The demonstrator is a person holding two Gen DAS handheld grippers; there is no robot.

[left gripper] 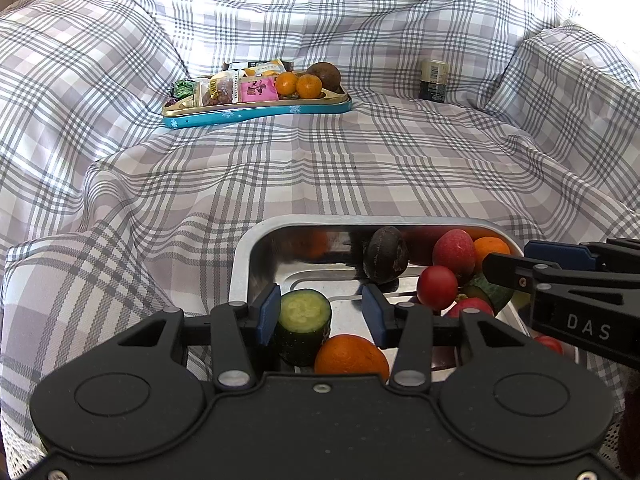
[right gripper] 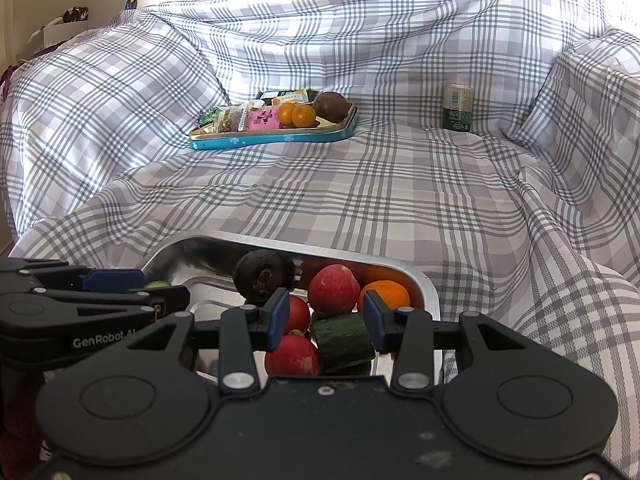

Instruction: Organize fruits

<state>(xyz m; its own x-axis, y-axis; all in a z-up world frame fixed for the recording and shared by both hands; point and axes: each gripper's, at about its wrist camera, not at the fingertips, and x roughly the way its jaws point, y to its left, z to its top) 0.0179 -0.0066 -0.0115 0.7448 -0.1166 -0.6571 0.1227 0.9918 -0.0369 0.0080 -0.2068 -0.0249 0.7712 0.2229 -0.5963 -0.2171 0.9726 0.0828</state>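
A metal tray [left gripper: 244, 248] [right gripper: 430, 284] sits near me on the checked cloth, holding a dark round fruit [left gripper: 386, 254] [right gripper: 260, 272], red fruits [left gripper: 454, 250] [right gripper: 334, 288], oranges [left gripper: 350, 356] [right gripper: 386, 294] and cucumber pieces [left gripper: 304, 320] [right gripper: 344, 342]. My left gripper [left gripper: 320, 314] is open over the tray's left part, its jaws either side of a cucumber piece and above an orange. My right gripper [right gripper: 324, 316] is open above a cucumber piece and red fruits. Each gripper shows in the other's view, the right [left gripper: 560, 280] and the left [right gripper: 120, 292].
A blue tin tray [left gripper: 256, 114] [right gripper: 272, 138] lies further back with wrapped snacks, two small oranges [left gripper: 300, 84] [right gripper: 298, 115] and a brown fruit [left gripper: 325, 74] [right gripper: 332, 106]. A dark jar [left gripper: 433, 79] [right gripper: 457, 107] stands at the back right. Cloth folds rise on all sides.
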